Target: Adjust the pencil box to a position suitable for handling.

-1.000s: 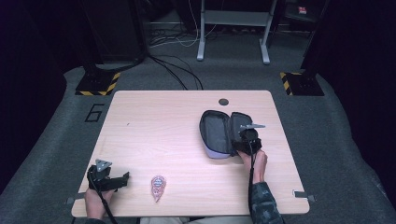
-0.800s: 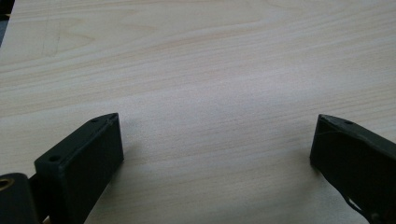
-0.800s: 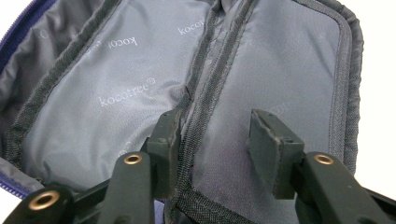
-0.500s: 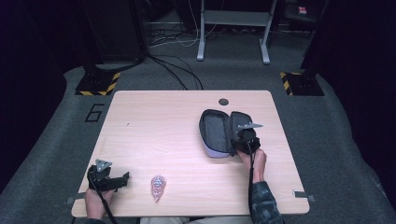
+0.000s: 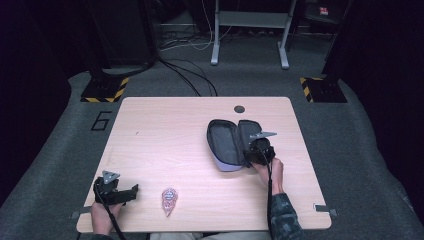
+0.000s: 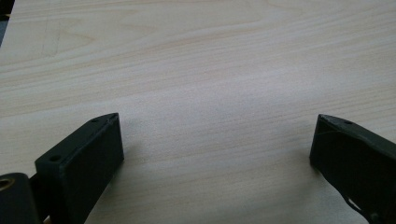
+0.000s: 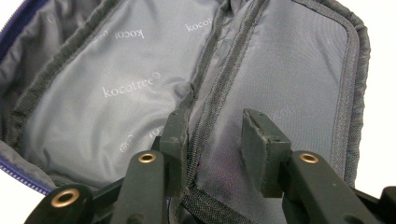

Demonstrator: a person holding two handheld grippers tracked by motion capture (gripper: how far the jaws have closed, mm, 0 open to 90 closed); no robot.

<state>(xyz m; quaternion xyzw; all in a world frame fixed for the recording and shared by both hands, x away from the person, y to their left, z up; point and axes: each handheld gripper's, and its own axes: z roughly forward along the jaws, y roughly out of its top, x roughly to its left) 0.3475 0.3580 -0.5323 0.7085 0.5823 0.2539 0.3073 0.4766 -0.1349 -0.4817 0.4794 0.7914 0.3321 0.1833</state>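
Little has shifted: right tool [image 7: 212, 135] still straddles the open pouch's [image 5: 227, 145] centre seam, jaws parted, perhaps pinning it flat right of centre; left tool [image 6: 215, 149], released, rests near-left beside a packet [image 5: 169, 200] on the worktop [image 5: 165, 135]

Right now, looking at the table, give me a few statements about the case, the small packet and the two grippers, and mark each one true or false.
1. The pencil case lies unzipped and open on the table. True.
2. The left gripper is clamped on the small pink packet. False: its jaws stand wide apart over bare wood, and the packet lies apart from it on the table.
3. The right gripper is at the case's hinge, with an inner seam between its jaws. True.
4. The case is packed with pens. False: its grey lining looks bare.
5. The packet lies inside the case. False: it sits near the table's near edge.
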